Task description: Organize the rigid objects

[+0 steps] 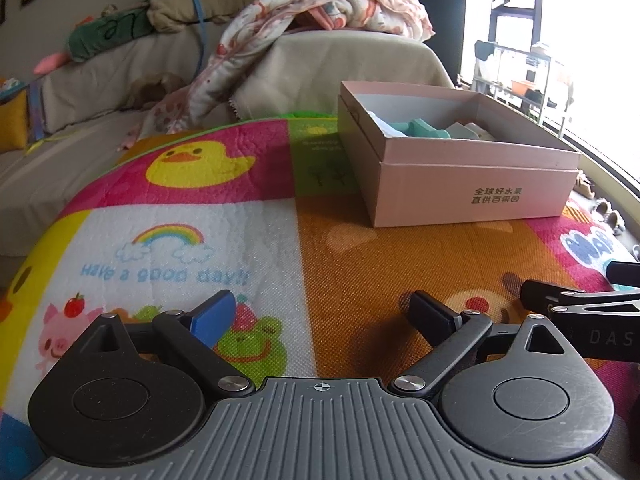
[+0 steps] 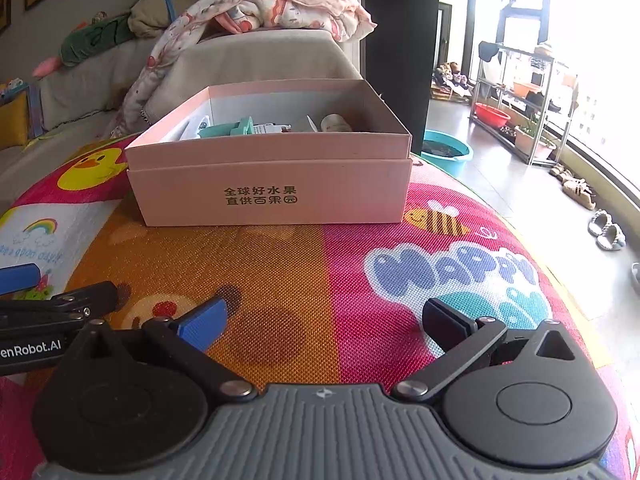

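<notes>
A pink cardboard box (image 2: 272, 196) with printed characters stands on a colourful play mat (image 2: 340, 280). It holds teal pieces (image 2: 232, 130), a small pale jar (image 2: 334, 122) and other small objects. The box also shows in the left wrist view (image 1: 472, 196), with teal pieces (image 1: 420, 128) inside. My left gripper (image 1: 324, 312) is open and empty, low over the mat, short of the box and to its left. My right gripper (image 2: 324, 320) is open and empty, in front of the box. Each gripper shows at the edge of the other's view.
A sofa (image 1: 100, 80) with a blanket (image 1: 320, 4) and cushions lies behind the mat. To the right are tiled floor, a teal basin (image 2: 446, 152), a metal rack (image 2: 520, 104) with a red bowl, slippers (image 2: 608, 234) and a bright window.
</notes>
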The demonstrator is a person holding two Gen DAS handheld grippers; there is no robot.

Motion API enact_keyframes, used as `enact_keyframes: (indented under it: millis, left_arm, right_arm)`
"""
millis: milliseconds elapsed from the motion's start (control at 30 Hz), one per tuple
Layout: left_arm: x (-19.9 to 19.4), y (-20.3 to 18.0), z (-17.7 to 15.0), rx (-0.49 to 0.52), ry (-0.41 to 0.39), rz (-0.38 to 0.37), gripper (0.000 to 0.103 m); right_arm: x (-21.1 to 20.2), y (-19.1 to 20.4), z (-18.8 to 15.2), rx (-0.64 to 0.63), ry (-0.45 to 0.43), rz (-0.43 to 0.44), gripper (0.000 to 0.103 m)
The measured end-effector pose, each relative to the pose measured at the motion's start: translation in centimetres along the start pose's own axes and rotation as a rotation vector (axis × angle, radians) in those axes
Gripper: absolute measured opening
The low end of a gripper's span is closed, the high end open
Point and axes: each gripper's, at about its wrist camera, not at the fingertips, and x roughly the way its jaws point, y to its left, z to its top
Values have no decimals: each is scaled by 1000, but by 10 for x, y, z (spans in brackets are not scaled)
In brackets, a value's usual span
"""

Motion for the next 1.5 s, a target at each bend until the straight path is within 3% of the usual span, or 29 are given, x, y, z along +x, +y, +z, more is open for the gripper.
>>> enact_keyframes:
  millis: [1500]
  left_arm:
    - [0, 1, 0, -11, 1, -9, 98]
  right_arm:
    - [5, 2, 2, 1, -3, 2, 103]
